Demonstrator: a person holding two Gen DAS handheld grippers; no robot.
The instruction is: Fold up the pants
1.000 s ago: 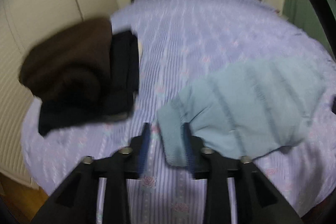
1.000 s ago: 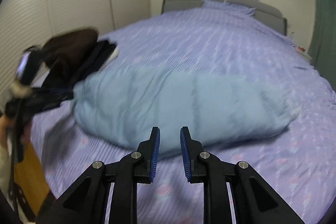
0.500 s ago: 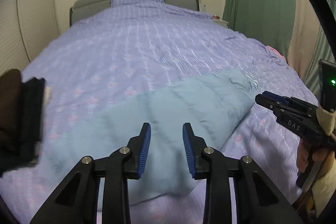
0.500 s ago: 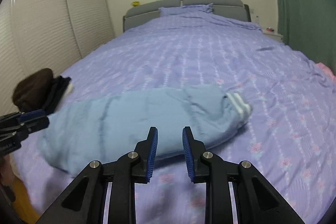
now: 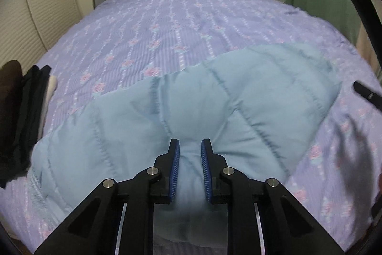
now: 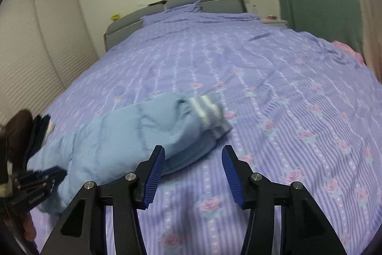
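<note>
Your left tool (image 5: 189,154) pinched a bunched ridge of the pants (image 5: 191,106); your right tool (image 6: 193,159) gaped, released, near the striped cuff (image 6: 210,111). Grip both layers squarely before folding.

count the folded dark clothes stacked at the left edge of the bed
2 clearly: a brown garment outermost and a black one beside it toward the light blue pants. A white edge behind the black one may be a third; more could be hidden.
</note>
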